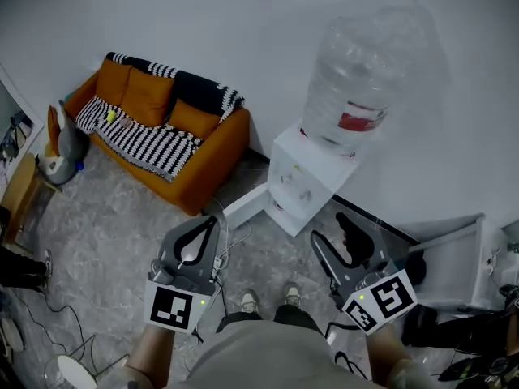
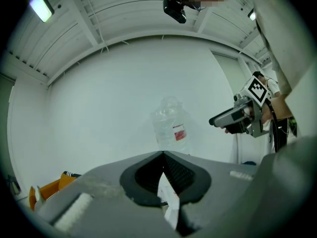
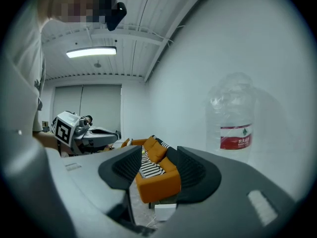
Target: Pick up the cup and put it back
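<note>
No cup shows in any view. A white water dispenser (image 1: pixel 310 178) with a big clear bottle (image 1: pixel 359 78) on top stands against the wall ahead of me. My left gripper (image 1: pixel 207 227) is held low at the left, its jaws meeting at the tips with nothing in them; in the left gripper view (image 2: pixel 162 155) the bottle (image 2: pixel 171 128) is ahead. My right gripper (image 1: pixel 328 228) is held near the dispenser's right side, open and empty. Through its gap (image 3: pixel 157 168) I see the orange sofa (image 3: pixel 159 178), with the bottle (image 3: pixel 237 119) to the right.
An orange sofa (image 1: pixel 166 128) with striped covers stands against the wall at the left. A white open bin (image 1: pixel 454 259) sits to the right. Cables (image 1: pixel 50 314) trail over the grey floor. The person's shoes (image 1: pixel 272 298) are just behind the grippers.
</note>
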Available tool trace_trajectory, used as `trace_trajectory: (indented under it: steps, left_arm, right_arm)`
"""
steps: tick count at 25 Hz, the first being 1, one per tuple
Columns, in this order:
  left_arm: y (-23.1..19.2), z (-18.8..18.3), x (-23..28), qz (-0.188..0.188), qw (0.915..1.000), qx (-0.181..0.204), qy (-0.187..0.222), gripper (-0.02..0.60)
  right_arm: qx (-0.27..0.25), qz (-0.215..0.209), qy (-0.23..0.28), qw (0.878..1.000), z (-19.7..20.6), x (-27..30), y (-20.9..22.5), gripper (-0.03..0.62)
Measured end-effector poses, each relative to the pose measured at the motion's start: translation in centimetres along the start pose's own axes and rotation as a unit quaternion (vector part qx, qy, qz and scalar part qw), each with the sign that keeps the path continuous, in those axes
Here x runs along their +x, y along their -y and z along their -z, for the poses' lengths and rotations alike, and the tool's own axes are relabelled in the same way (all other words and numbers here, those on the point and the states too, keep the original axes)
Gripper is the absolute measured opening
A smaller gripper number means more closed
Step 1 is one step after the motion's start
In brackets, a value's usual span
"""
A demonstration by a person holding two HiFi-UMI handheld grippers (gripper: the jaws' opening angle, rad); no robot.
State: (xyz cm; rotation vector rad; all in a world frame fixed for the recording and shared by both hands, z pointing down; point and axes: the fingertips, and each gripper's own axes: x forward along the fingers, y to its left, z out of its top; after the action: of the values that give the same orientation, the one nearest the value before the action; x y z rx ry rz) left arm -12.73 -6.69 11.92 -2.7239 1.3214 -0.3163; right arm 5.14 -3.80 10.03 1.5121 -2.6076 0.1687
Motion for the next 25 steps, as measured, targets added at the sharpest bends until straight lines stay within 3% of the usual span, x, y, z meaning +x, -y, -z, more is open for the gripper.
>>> trace_trajectory:
  steps: [6,10,16,25]
  left_arm:
    - [-1.0,1.0,1.8,-0.034,0.9993,-0.006,-0.011,0.002]
    - [-1.4,2.7,3.9,-0.057,0.998,-0.019,-0.017,0.003]
    - [-1.0,5.4,8.1,-0.07,0.9973,-0.005,-0.024,0.002]
    - [-0.2,15.7,12.4,-0.074,0.997,-0.008,-0.022,0.002]
  right_arm:
    - [0.015,-0.024,-0.005,1.0,0.9,2.5,2.1,0.225]
    - [-0.028,-0.032,-0.019,0.999,2.6,4.6,3.8,0.23]
    - [-0.012,-0.076,0.007,0.997,5.2,7.5,5.7,0.235]
    - [0.026,-0.098,0.032,0.994,14.8,11.6,7.6,0.238]
